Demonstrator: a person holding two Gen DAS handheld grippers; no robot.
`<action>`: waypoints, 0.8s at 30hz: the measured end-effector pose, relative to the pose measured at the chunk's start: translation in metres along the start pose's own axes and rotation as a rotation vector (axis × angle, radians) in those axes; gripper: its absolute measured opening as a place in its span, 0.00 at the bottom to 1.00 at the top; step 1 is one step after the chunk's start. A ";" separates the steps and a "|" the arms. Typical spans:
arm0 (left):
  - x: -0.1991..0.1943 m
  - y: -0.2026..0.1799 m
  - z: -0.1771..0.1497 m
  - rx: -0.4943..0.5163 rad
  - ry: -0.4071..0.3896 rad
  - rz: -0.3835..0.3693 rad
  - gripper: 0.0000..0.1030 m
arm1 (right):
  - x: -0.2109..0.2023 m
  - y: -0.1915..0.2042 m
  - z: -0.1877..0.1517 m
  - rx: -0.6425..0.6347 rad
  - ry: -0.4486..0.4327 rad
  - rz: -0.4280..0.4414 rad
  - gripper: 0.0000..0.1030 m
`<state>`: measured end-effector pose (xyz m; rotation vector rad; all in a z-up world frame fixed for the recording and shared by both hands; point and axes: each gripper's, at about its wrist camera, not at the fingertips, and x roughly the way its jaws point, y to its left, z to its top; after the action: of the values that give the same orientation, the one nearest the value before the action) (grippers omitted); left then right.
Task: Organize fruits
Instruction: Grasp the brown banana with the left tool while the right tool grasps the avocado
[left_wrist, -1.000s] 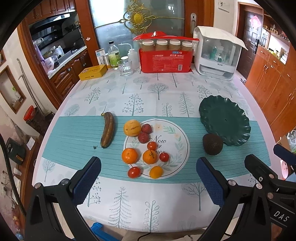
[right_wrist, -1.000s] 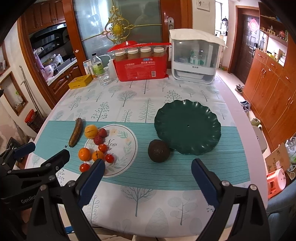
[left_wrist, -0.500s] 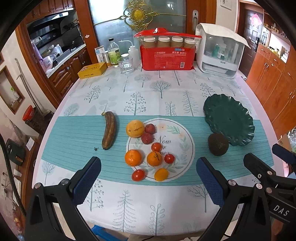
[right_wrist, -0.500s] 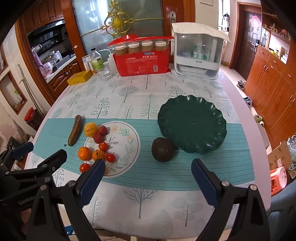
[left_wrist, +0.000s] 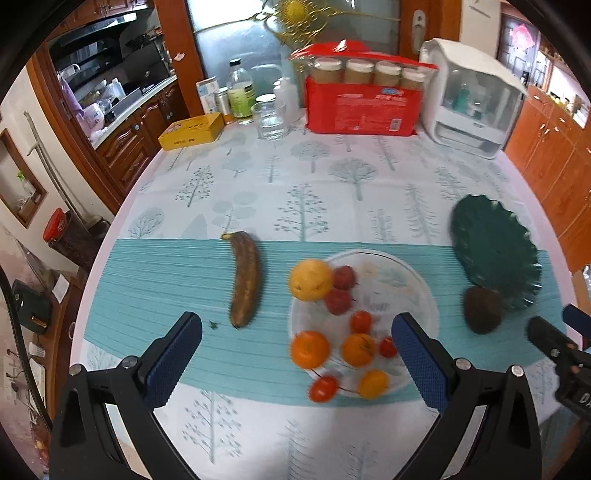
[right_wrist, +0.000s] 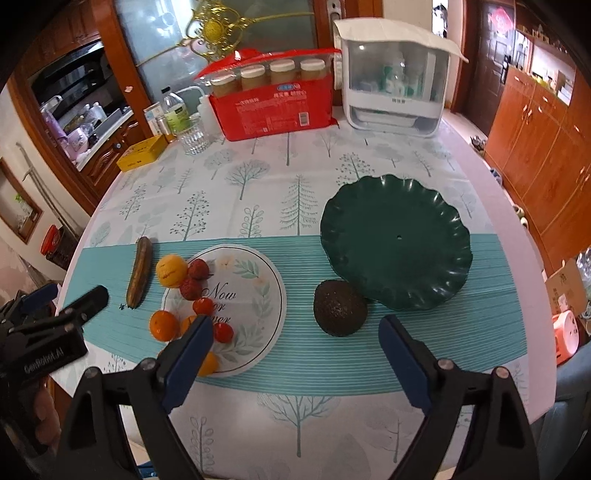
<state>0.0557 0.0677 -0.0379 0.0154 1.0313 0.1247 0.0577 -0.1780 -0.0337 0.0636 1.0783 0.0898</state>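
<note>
A dark green scalloped plate (right_wrist: 397, 245) lies empty at the right of the table; it also shows in the left wrist view (left_wrist: 495, 251). A dark avocado (right_wrist: 340, 308) sits at its near-left edge. A brown banana (left_wrist: 245, 277), a yellow orange (left_wrist: 310, 279), two red lychees (left_wrist: 338, 301), oranges (left_wrist: 309, 349) and small tomatoes (left_wrist: 323, 387) lie on and beside a round white mat (left_wrist: 373, 295). My left gripper (left_wrist: 295, 358) is open above the fruit cluster. My right gripper (right_wrist: 295, 358) is open, just short of the avocado.
At the table's far edge stand a red pack of jars (left_wrist: 364, 99), a white lidded container (right_wrist: 393, 74), a glass (left_wrist: 271, 120), bottles (left_wrist: 240, 94) and a yellow box (left_wrist: 192, 132). Wooden cabinets (right_wrist: 546, 147) line the right.
Both grippers have moved forward and lower toward the table. The fruit cluster now sits between my left fingers and the avocado is closer to my right ones. Nothing was grasped.
</note>
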 end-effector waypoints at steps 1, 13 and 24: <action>0.007 0.006 0.003 -0.002 0.007 0.004 0.99 | 0.004 0.000 0.001 0.008 0.007 -0.004 0.87; 0.091 0.089 0.020 -0.035 0.098 0.003 0.99 | 0.061 -0.022 -0.003 0.108 0.092 0.009 0.74; 0.155 0.096 0.013 -0.058 0.194 -0.059 0.89 | 0.096 -0.040 -0.011 0.132 0.106 -0.004 0.63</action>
<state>0.1360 0.1805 -0.1568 -0.0810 1.2203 0.1037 0.0951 -0.2079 -0.1270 0.1773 1.1893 0.0181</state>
